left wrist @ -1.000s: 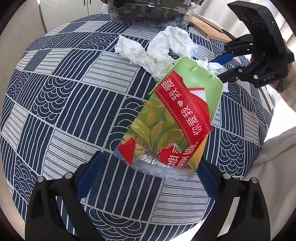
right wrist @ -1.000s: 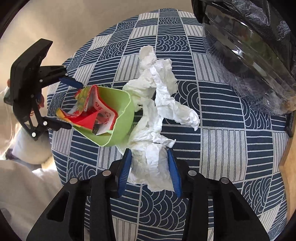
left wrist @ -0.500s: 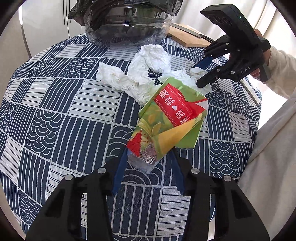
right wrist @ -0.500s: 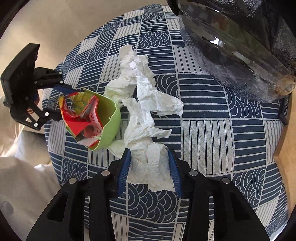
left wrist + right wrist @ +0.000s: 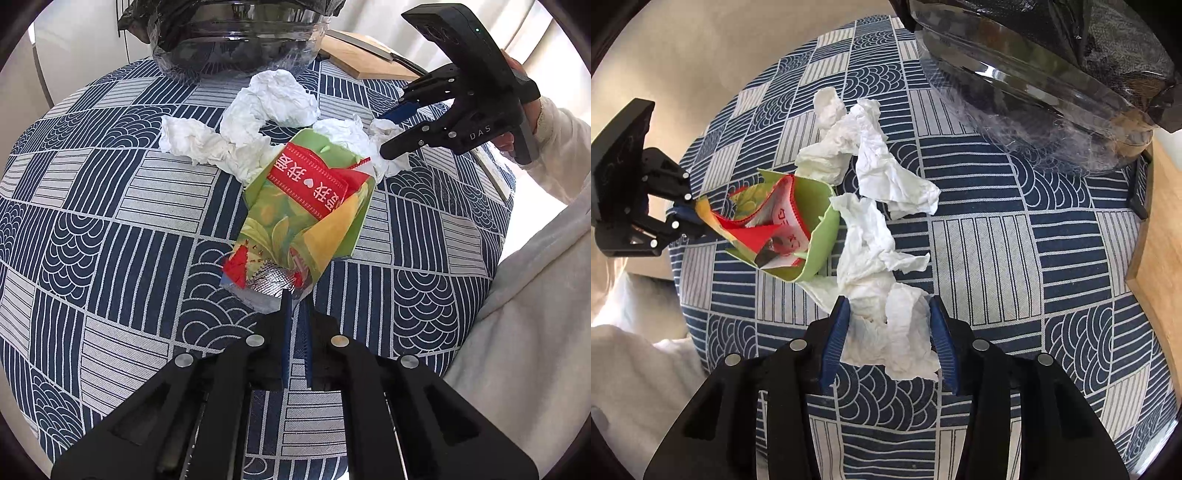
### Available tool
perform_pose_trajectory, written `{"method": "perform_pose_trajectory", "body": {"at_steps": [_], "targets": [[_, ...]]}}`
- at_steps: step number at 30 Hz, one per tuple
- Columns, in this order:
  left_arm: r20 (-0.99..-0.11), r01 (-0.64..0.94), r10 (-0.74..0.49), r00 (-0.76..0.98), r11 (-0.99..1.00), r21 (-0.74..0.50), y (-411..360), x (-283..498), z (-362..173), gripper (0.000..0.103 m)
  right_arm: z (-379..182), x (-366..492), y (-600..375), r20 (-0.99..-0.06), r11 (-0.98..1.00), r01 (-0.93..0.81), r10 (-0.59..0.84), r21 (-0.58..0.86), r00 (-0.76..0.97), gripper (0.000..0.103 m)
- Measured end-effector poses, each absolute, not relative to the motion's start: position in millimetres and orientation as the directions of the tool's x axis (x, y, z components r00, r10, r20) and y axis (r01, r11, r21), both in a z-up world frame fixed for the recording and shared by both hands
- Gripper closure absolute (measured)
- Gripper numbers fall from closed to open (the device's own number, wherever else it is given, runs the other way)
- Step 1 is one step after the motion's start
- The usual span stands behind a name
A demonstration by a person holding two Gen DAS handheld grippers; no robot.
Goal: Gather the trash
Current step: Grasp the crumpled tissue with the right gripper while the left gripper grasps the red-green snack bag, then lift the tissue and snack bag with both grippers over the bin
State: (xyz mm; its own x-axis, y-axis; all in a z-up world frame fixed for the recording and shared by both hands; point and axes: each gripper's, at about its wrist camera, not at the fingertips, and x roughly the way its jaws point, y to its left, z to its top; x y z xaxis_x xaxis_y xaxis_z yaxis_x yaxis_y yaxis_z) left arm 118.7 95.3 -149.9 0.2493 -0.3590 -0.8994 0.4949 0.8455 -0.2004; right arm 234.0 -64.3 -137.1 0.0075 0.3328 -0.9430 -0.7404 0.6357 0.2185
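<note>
Wrapper (image 5: 306,206) pinched in left gripper (image 5: 295,306) | tissue (image 5: 882,280) between half-open right gripper (image 5: 888,332) pads, grip unclear | bin (image 5: 236,33) at table's far edge, nothing binned yet

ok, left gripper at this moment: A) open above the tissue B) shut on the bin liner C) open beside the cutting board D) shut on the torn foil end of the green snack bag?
D: in the left wrist view the left gripper has its fingers pinched together on the silver torn end of the green snack bag.
</note>
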Motion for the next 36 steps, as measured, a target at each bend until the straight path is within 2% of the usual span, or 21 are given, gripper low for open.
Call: {"method": "perform_pose_trajectory", "body": {"at_steps": [8, 12, 18, 22, 25, 32, 36], "targets": [[-0.884, 0.442, -0.353, 0.306, 0.875, -0.196, 89.5, 103.9, -137.2, 0.098, -124.5, 219.6, -77.8, -0.926, 0.656, -0.721, 0.374, 0.224, 0.052, 0.062], [-0.88, 0.349, -0.342, 0.33, 0.91, -0.223, 97.3, 94.2, -140.7, 0.098, -125.9, 210.5, -89.6, -0.929, 0.681, -0.698, 0.366, 0.223, 0.059, 0.065], [-0.887, 0.261, -0.288, 0.361, 0.944, -0.201, 101.7, 63.2, -143.2, 0.098, -117.0, 196.7, -110.9, -0.922, 0.703, -0.673, 0.378, 0.229, 0.082, 0.065], [-0.916, 0.125, -0.18, 0.358, 0.982, -0.144, 109.5, 41.9, -153.5, 0.099, -118.2, 185.3, -117.1, -0.928, 0.705, -0.679, 0.362, 0.208, 0.092, 0.065], [-0.905, 0.006, -0.129, 0.405, 0.99, -0.138, 118.3, 18.1, -148.8, 0.099, -121.9, 175.1, -119.4, -0.926, 0.715, -0.666, 0.366, 0.213, 0.096, 0.065], [-0.889, -0.162, 0.058, 0.454, 0.987, -0.018, 114.3, -6.8, -134.6, 0.099, -117.8, 162.8, -120.9, -0.888, 0.733, -0.594, 0.454, 0.331, 0.066, 0.065], [-0.869, -0.2, 0.038, 0.493, 0.977, -0.07, 115.3, -5.2, -123.3, 0.099, -107.1, 161.3, -119.9, -0.866, 0.742, -0.558, 0.493, 0.371, 0.081, 0.065]]}}
